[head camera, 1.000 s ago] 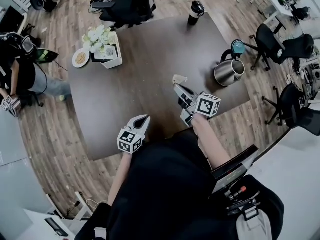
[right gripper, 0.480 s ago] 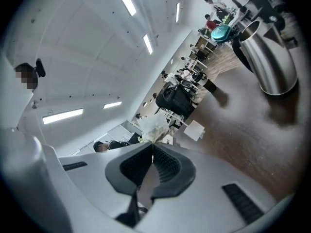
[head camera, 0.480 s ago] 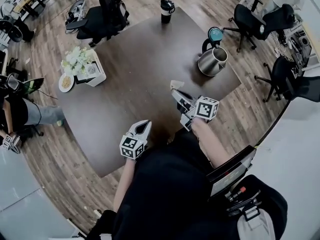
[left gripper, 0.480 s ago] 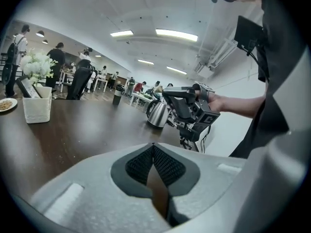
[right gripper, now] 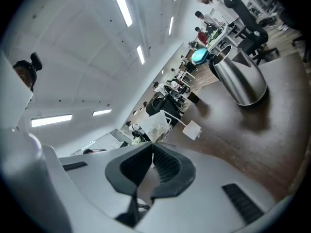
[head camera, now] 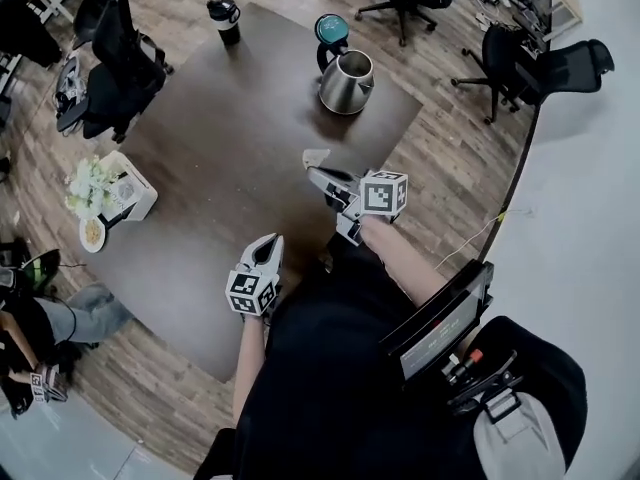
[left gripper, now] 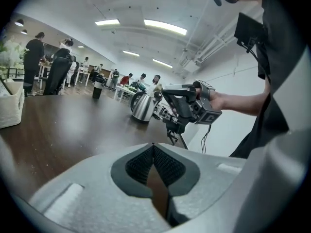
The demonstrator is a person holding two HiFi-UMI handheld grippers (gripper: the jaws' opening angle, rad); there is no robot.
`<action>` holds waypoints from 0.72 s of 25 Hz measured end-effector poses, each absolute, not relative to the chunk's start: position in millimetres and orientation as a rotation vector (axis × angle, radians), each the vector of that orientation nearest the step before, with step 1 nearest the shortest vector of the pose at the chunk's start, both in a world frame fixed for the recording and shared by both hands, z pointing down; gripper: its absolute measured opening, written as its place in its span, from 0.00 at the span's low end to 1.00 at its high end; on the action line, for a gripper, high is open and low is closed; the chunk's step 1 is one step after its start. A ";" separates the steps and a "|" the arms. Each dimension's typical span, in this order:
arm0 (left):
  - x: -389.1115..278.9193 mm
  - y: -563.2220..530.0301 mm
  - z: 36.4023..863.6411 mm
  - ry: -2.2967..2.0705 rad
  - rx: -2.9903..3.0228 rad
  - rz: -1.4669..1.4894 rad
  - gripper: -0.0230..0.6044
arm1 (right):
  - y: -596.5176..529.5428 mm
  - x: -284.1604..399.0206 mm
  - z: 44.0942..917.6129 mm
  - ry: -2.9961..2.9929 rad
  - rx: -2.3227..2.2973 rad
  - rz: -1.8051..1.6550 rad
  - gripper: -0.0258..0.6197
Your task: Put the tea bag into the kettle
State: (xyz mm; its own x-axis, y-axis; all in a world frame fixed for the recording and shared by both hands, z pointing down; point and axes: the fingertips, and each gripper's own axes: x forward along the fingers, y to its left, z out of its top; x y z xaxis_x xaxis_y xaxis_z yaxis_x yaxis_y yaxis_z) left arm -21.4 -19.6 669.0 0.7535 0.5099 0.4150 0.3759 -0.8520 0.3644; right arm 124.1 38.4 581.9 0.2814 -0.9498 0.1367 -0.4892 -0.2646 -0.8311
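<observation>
Two grippers. Right gripper (right gripper: pixel 153 144): jaws pinched on one tea bag (right gripper: pixel 158 125), held above the table (head camera: pixel 230 158). Only its own view shows the paper tag (right gripper: pixel 192 130) dangling on a string. Left gripper (left gripper: pixel 153 147): jaws together, nothing between. One steel kettle (head camera: pixel 346 80), one teal lid (head camera: pixel 331 28) at its far side, one black cup (head camera: pixel 224 18). A second ago the kettle was off to the tea bag's right in head view; now it lies ahead of it, apart.
</observation>
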 end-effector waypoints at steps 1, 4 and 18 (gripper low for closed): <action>-17.7 -15.7 669.9 0.715 2.690 0.752 0.05 | 43.2 126.7 581.7 1.283 -1.883 -0.860 0.06; -14.6 -4.0 670.1 0.771 2.676 0.760 0.05 | 60.5 128.1 586.9 1.244 -1.911 -0.861 0.06; 2.2 -3.1 665.6 0.726 2.684 0.746 0.05 | 107.2 131.7 606.2 1.196 -1.946 -0.923 0.06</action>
State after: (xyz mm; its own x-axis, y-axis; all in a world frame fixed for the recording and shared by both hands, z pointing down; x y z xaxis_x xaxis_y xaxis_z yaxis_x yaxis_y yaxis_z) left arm 2.2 -3.1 665.6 0.7428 0.5296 0.4095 0.3950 -0.8406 0.3707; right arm 131.7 107.2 606.2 0.3312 -0.9170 0.2222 -0.4471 -0.3599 -0.8189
